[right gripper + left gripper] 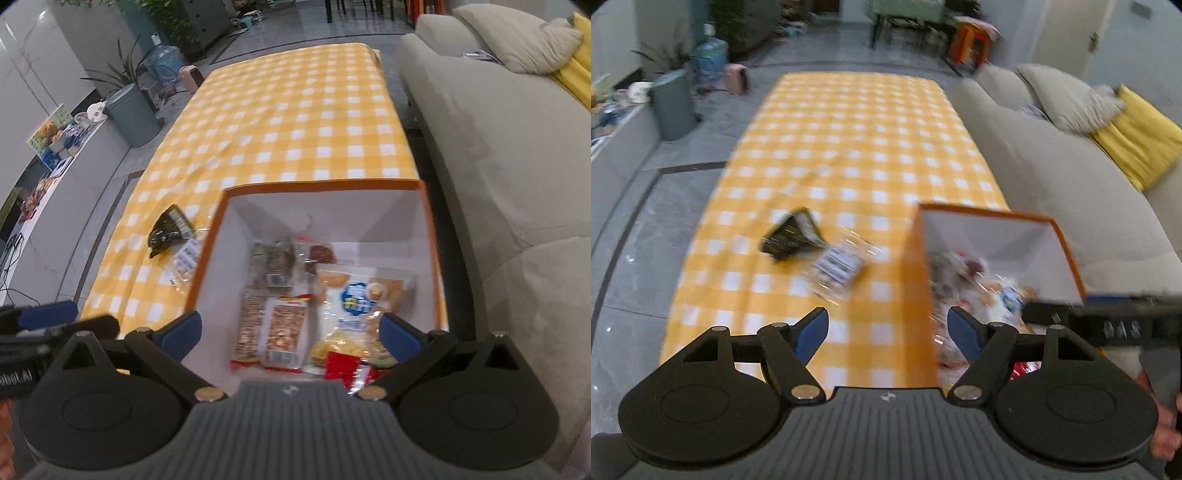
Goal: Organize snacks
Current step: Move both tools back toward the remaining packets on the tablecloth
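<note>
An orange box (218, 236) with white inner walls stands on the yellow checked tablecloth (295, 122); it also shows in the left wrist view (916, 280). Several snack packs lie inside, among them nut bars (284, 332) and a white bag with a blue label (354, 299). A dark triangular pack (792, 236) and a clear pack with a blue-white label (838, 264) lie on the cloth left of the box. My left gripper (888, 332) is open and empty above the cloth by the box's left wall. My right gripper (290, 332) is open and empty above the box.
A beige sofa (498, 166) with a yellow cushion (1137, 136) runs along the table's right side. A grey bin (131, 112), a water jug (166, 59) and plants stand on the floor at the far left. A low counter with items (55, 147) is at the left.
</note>
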The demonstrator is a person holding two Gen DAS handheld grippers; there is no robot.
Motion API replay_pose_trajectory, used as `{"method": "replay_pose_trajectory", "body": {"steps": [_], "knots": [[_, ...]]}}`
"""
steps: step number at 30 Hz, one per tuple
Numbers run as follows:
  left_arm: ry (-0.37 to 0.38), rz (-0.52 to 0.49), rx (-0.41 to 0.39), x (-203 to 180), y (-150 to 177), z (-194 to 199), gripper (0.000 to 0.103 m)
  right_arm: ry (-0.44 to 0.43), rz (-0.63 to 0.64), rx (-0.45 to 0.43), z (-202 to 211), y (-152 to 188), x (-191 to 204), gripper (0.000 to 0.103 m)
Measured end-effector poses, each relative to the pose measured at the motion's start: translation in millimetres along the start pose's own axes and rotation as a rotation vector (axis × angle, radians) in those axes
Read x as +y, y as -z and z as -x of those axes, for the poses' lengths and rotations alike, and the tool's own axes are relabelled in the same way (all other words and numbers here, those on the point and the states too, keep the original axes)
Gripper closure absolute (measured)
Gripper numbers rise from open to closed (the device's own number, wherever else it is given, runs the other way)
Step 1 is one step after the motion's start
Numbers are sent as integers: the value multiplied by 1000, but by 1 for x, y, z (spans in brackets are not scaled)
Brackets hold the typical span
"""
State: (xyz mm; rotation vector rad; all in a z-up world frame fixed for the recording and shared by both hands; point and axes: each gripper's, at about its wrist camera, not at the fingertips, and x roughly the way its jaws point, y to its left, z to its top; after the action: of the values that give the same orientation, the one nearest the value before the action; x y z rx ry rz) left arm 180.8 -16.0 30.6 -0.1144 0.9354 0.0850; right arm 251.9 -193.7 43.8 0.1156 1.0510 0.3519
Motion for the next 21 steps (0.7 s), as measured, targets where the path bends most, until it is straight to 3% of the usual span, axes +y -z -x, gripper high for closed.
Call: {"method": "replay_pose_trajectory", "body": {"steps": [3,7,14,21], "knots": [[-53,17,-57,20,-3,7,17,-12,11,-4,-1,4,15,3],[-95,77,-67,50,-7,6,17,-11,21,-26,-1,7,32,3],[-92,190,-45,96,-6,-4,17,-72,78,-90,-6,9,69,3],[-61,245,11,124,-4,-26,17,-125,118,-75,-38,8,108,3]]}}
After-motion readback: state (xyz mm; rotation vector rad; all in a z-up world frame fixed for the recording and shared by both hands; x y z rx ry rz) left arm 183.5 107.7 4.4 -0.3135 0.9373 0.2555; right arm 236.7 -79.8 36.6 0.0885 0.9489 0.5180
